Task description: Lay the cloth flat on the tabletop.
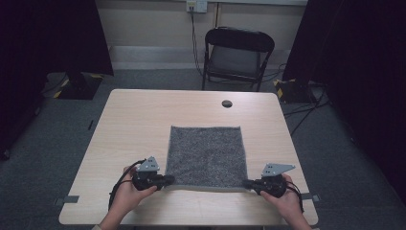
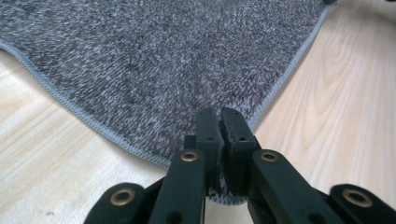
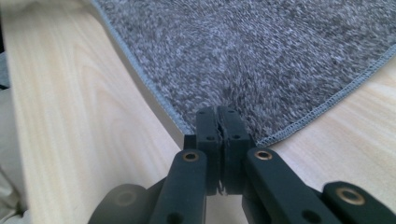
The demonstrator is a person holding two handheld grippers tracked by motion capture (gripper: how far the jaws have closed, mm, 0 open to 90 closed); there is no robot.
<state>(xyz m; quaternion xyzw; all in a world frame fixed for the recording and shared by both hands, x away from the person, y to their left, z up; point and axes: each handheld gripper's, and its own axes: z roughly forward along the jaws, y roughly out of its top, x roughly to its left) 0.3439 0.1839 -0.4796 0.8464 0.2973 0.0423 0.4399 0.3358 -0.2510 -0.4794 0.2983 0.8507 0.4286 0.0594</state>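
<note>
Since its pile is thick and its edges are stitched, the grey cloth (image 1: 207,155) is judged to be soft, limp and light, with enough nap that slipping out of a firm pinch seems unlikely; nothing about it looks fragile. It is laid flat on the table (image 1: 139,120), a little toward the near edge and just right of centre, with its two near corners at roughly seven and five o'clock of its own square. Those corners are judged the best places for a hold, since a limp sheet taken at mid-edge would be expected to sag and fold on itself. The left gripper (image 2: 219,116) is seen with its jaws pressed together on the seven o'clock corner, a little of the hem being visible below the pads. The right gripper (image 3: 218,114) is likewise closed tight on the five o'clock corner, the nap being puckered just ahead of the jaws. Both corners appear slightly raised off the wood. By count, one cloth, one table, two grippers and two hands are seen; beyond the table at twelve o'clock one folding chair (image 1: 238,52) is placed, and one small dark round hole (image 1: 227,103) is set in the tabletop.
</note>
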